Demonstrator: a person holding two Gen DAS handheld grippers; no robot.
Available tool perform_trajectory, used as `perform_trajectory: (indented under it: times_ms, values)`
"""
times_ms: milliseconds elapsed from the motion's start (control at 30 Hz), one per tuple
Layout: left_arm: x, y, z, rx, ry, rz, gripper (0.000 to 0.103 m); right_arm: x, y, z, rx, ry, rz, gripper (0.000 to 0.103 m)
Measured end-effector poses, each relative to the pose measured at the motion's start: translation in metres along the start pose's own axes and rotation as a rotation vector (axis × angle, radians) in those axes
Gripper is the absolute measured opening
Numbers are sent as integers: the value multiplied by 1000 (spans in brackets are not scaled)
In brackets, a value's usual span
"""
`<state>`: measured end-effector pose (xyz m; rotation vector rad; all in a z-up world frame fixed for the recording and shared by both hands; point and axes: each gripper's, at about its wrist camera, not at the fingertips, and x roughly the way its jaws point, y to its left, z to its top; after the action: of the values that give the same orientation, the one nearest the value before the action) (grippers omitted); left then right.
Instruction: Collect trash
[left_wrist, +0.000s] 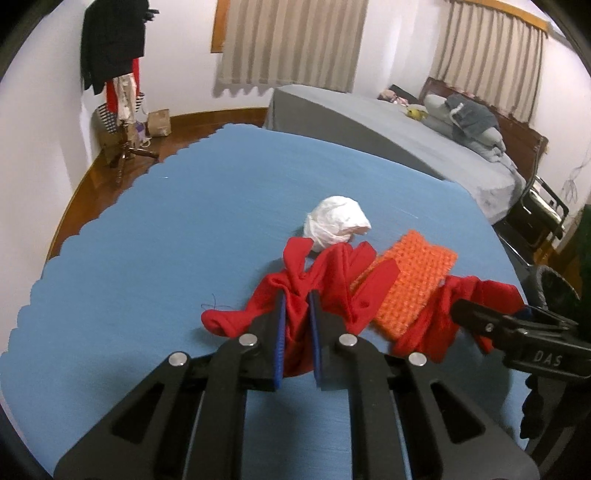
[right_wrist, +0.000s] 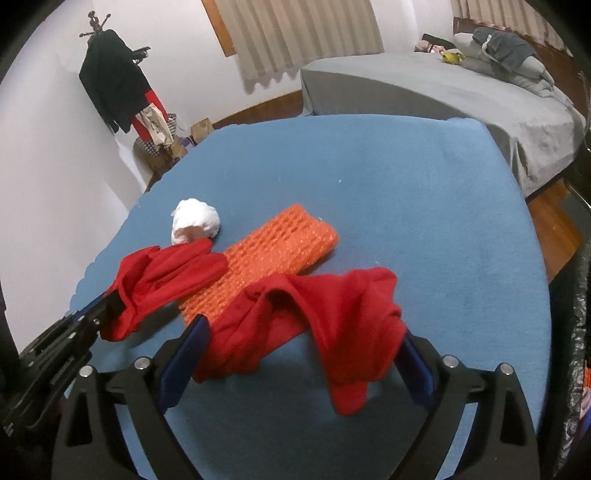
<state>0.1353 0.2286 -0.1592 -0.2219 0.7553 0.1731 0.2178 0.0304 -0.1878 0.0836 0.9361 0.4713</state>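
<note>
On the blue table (left_wrist: 147, 240) lie two red gloves, an orange foam net (left_wrist: 410, 284) and a white crumpled wad (left_wrist: 336, 221). My left gripper (left_wrist: 297, 295) is shut on the left red glove (left_wrist: 314, 280); it also shows in the right wrist view (right_wrist: 110, 299), with that glove (right_wrist: 166, 273). My right gripper (right_wrist: 303, 332) is open, its jaws wide around the right red glove (right_wrist: 325, 314), which drapes over the right finger. The net (right_wrist: 280, 243) and wad (right_wrist: 194, 221) lie beyond it. The right gripper (left_wrist: 458, 310) appears in the left wrist view at the other glove (left_wrist: 443, 317).
A grey bed (left_wrist: 406, 129) stands beyond the table. A coat rack (left_wrist: 114, 74) with clothes is in the far left corner. A black-lined bin (right_wrist: 580, 350) sits at the table's right edge. Wooden floor surrounds the table.
</note>
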Motion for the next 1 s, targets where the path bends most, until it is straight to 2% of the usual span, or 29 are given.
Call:
perform_trajectory:
  times_ms: [67, 133, 233, 267, 300, 333, 367, 400, 500, 1000]
  values:
    - [-1, 0, 0, -4, -1, -3, 11, 7, 3, 1, -22, 12, -36, 92]
    - [-3, -1, 0, -1, -3, -10, 11, 14, 4, -1, -25, 21, -35, 88]
    - [-6, -5, -1, -1, -10, -28, 11, 15, 9, -3, -63, 20, -65, 73]
    - [-7, -6, -1, -2, -12, -34, 11, 15, 9, -3, -75, 19, -65, 63]
    - [-8, -7, -1, -3, -15, -39, 11, 13, 8, -3, -77, 17, -50, 49]
    - [-10, -8, -1, -3, -19, -45, 11, 13, 6, -3, -72, 18, -37, 41]
    - [-13, -10, 0, -4, -23, -52, 11, 12, 3, -2, -63, 21, -28, 26]
    - [-14, -10, 0, -5, -26, -57, 11, 10, -1, -2, -51, 26, -15, 18]
    - [-23, -18, 3, -6, -42, -78, 11, 1, -9, -1, -38, 21, 9, 14]
    - [-67, -73, 14, 52, -105, -178, 11, -99, -23, 8, -40, -142, 28, 14]
